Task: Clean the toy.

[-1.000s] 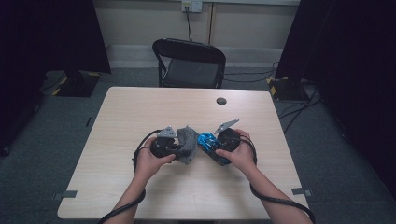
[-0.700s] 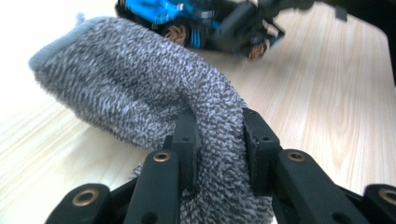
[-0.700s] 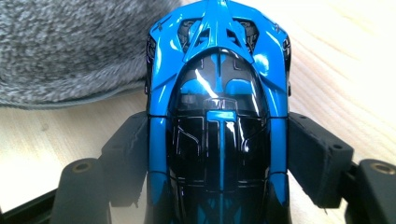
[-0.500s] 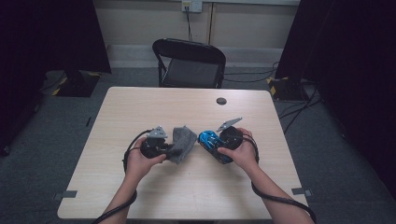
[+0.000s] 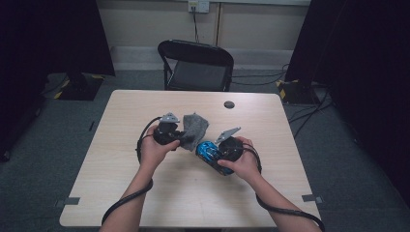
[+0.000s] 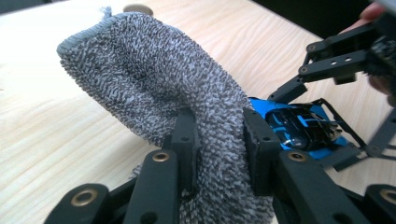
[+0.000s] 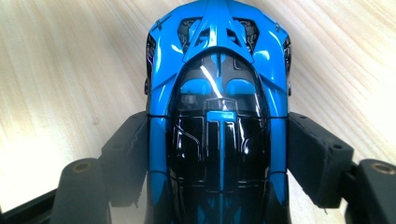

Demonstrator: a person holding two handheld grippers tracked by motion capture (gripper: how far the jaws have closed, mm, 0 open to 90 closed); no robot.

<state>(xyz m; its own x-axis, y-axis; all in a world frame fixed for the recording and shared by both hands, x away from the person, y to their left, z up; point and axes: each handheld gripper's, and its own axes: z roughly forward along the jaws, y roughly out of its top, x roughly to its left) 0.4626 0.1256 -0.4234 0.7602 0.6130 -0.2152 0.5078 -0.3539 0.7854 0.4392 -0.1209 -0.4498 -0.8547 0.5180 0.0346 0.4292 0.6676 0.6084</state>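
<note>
Blue toy car's point(image 7: 217, 121) rear cut off by right gripper view's bottom edge

Pale wood-grain table point(image 5: 121, 193) under my jaws, square top with rounded corners, a small dark round disc point(image 5: 229, 104) lying flat on it near the far edge, well apart from where I work

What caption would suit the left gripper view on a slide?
Left tongs pinch a grey cloth beside a blue toy car above the wooden table.
</note>
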